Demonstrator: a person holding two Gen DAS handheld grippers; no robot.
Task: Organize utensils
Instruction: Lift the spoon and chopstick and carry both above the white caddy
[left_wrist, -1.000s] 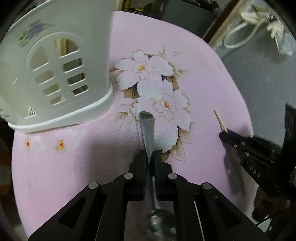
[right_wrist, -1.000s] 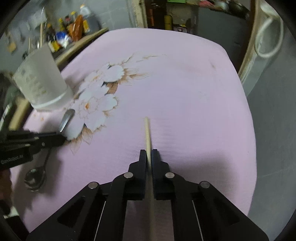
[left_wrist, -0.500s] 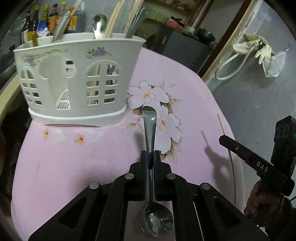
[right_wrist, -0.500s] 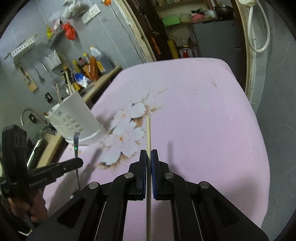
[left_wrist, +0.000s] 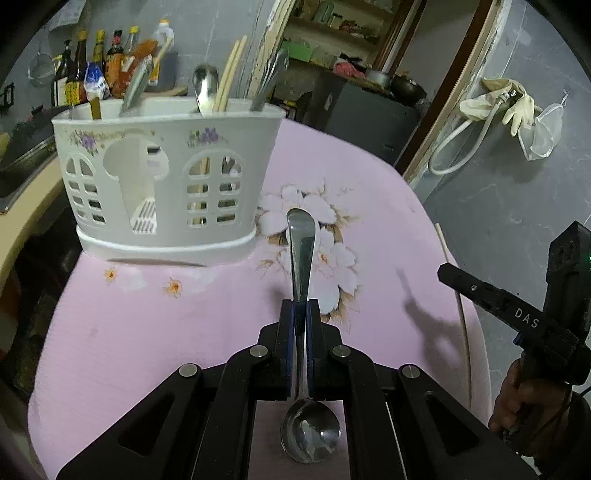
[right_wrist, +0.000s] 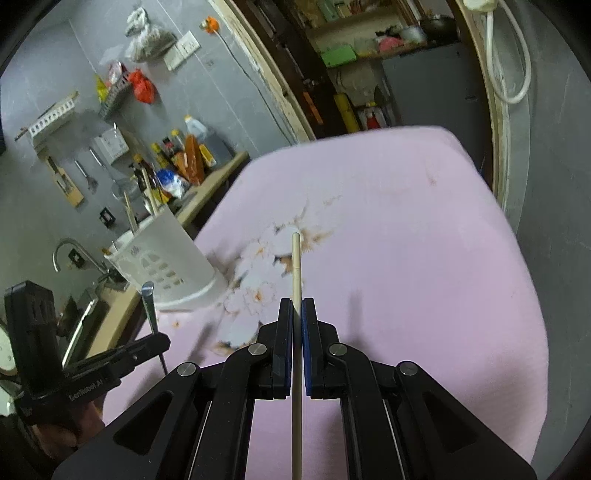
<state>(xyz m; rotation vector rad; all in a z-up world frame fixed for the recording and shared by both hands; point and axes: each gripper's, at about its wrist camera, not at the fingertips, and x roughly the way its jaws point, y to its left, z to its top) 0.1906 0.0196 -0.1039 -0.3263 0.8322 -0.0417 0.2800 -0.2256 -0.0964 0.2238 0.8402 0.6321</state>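
My left gripper is shut on a steel spoon, handle forward, bowl behind the jaws, held above the pink floral cloth. My right gripper is shut on a pale wooden chopstick, also lifted. A white slotted utensil caddy stands at the table's left, holding spoons, chopsticks and other utensils. In the right wrist view the caddy is at left, with the left gripper and its spoon in front of it. The right gripper shows at the right of the left wrist view.
The pink cloth covers the table. A counter with sauce bottles lies behind the caddy, and a sink tap is to its left. A grey wall and white hose are to the right of the table.
Both grippers have lifted off the cloth with their utensils and tilted up. The caddy and room now show fully in both views.
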